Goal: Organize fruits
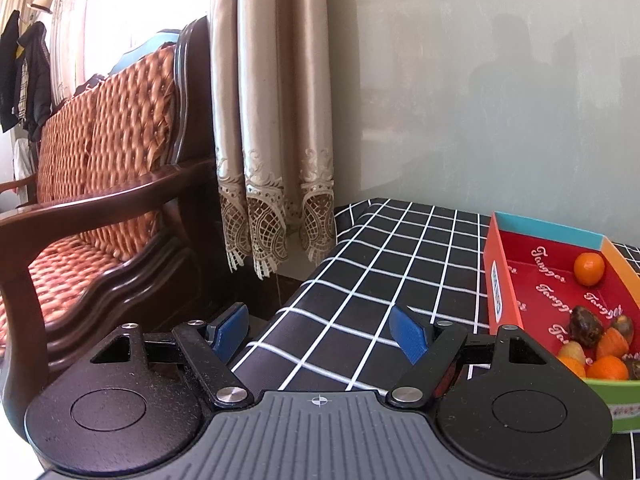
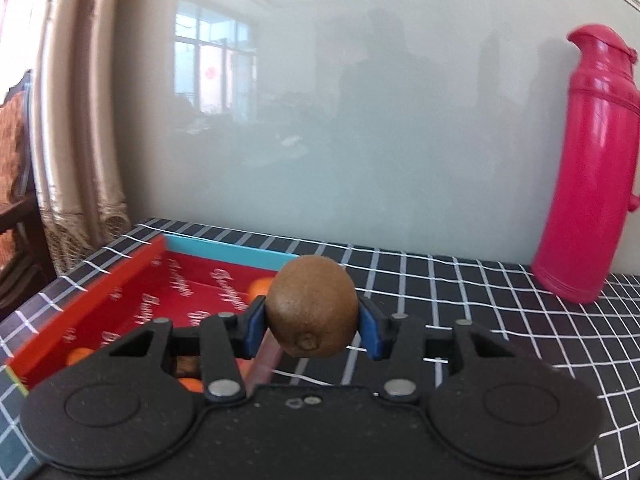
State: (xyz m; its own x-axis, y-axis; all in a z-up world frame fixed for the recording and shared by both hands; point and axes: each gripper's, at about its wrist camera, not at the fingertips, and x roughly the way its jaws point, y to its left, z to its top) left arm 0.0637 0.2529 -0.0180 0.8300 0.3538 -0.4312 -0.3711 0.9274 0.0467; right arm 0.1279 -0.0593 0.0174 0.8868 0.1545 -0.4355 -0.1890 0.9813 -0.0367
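One kiwi (image 2: 312, 312) clamped in my right gripper (image 2: 312, 326), held up over the red box's (image 2: 116, 292) right edge. Left gripper (image 1: 320, 330) hangs released left of the box. Next I reckon: carry it somewhere, drop gently.

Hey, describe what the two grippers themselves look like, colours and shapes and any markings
Both are matte black plastic. The left gripper has blue ribbed finger pads, silver pivot bolts, two round black discs and a grey ridged centre plate marked with a small white crosshair. The right gripper shares the blue pads, silver bolts and discs, but its centre is plain speckled black. No cables or sleeves show.
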